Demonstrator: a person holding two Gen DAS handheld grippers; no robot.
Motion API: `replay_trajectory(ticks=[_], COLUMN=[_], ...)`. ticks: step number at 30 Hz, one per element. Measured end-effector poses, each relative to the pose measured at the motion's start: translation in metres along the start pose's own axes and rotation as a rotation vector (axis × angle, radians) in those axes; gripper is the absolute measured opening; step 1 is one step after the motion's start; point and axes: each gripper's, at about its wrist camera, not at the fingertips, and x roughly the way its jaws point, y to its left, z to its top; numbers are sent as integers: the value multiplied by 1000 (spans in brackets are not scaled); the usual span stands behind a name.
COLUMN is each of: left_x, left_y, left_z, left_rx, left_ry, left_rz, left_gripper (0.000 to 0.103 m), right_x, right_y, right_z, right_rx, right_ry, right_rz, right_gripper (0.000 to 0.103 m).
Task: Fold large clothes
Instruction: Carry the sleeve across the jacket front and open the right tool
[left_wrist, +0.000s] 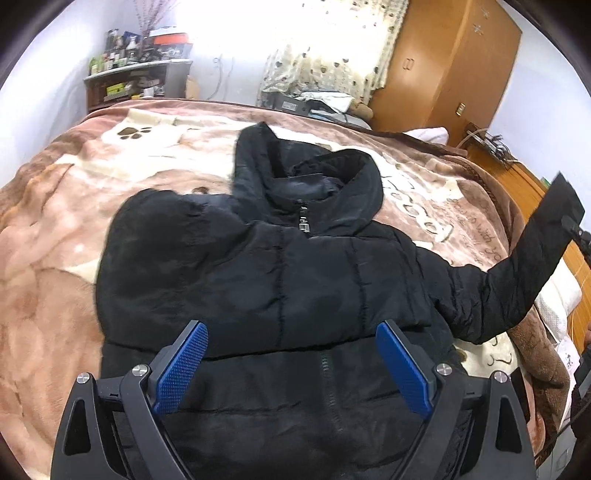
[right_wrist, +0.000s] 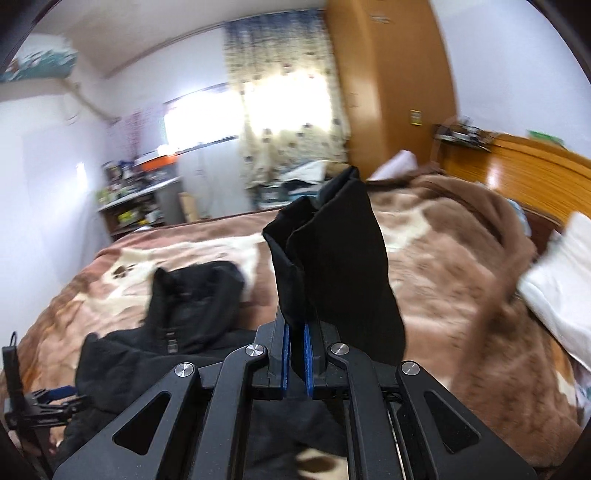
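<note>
My right gripper (right_wrist: 296, 354) pinches the jacket (left_wrist: 280, 280) sleeve cuff (right_wrist: 332, 258), lifted; left gripper (left_wrist: 291, 365) gapes wide above the hem. Puffy, soft, slippery shell: probably best gripped at seams.

Jacket (left_wrist: 280, 280) lies on the blanket (left_wrist: 55, 229), pillow (right_wrist: 561, 280) to its right.

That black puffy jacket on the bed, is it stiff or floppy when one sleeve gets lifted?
Probably floppy: the sleeve sags between the right gripper and the black jacket. Likely light for its bulk, judging by the quilted padding. The smooth shell may slip, though the cuff sits clamped between the pads.
</note>
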Motion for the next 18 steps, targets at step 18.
replay_trajectory(ticks=[18], left_x=[-37], left_y=[100], left_z=[-15], left_rx=[-127], left_ry=[-62], left_rz=[42], left_gripper=[93], right_x=[68], right_y=[193], right_z=[-57], right_rx=[-184], right_ry=[119], right_rz=[311], right_gripper=[6])
